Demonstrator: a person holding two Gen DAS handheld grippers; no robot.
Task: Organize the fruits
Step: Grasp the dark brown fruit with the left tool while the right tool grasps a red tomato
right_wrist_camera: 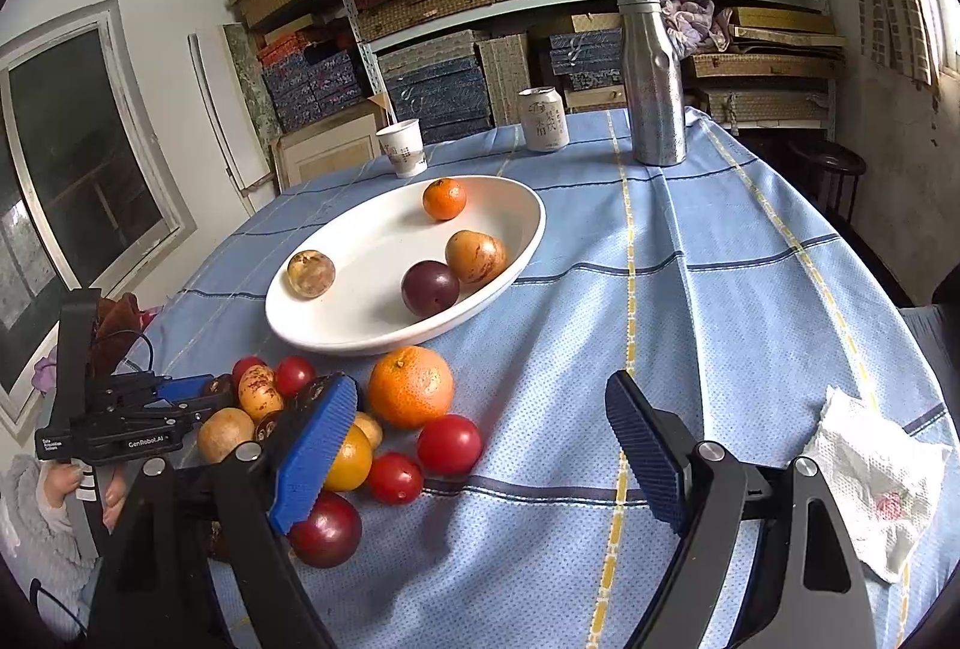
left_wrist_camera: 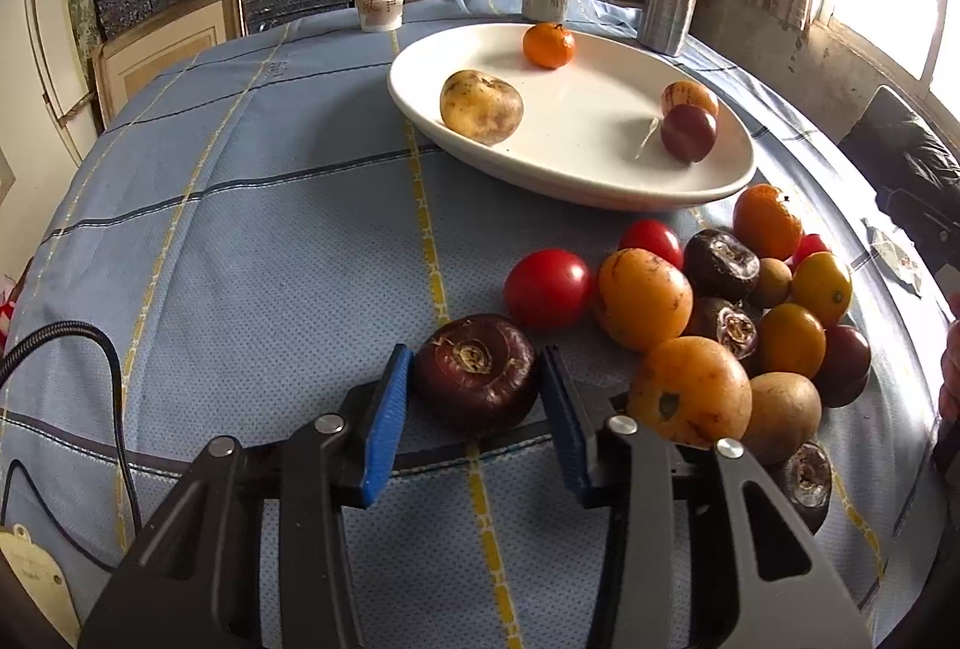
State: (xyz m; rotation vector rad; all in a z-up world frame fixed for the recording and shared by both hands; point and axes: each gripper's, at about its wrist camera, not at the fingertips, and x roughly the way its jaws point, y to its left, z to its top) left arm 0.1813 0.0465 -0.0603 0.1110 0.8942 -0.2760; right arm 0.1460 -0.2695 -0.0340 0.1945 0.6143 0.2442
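Blue-checked cloth covers the counter (left_wrist_camera: 240, 241); left tool (left_wrist_camera: 477, 397) pinches a dark water chestnut (left_wrist_camera: 477, 379), plate (left_wrist_camera: 576, 181) at one o'clock; right tool (right_wrist_camera: 480, 445) hangs spread, waiting.

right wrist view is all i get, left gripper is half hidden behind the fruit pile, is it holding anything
Observer: Its blue pads bracket a dark brown water chestnut on the cloth; the left gripper looks about closed on it, though contact isn't certain.
Operator: is that one off the table yet
Observer: Cannot tell for sure; it looks low, right at the blue tablecloth.
Operator: anything tucked behind the pile i can't see
Observer: Yes, another water chestnut sits at the near edge of the pile, partly behind the left gripper's own finger.
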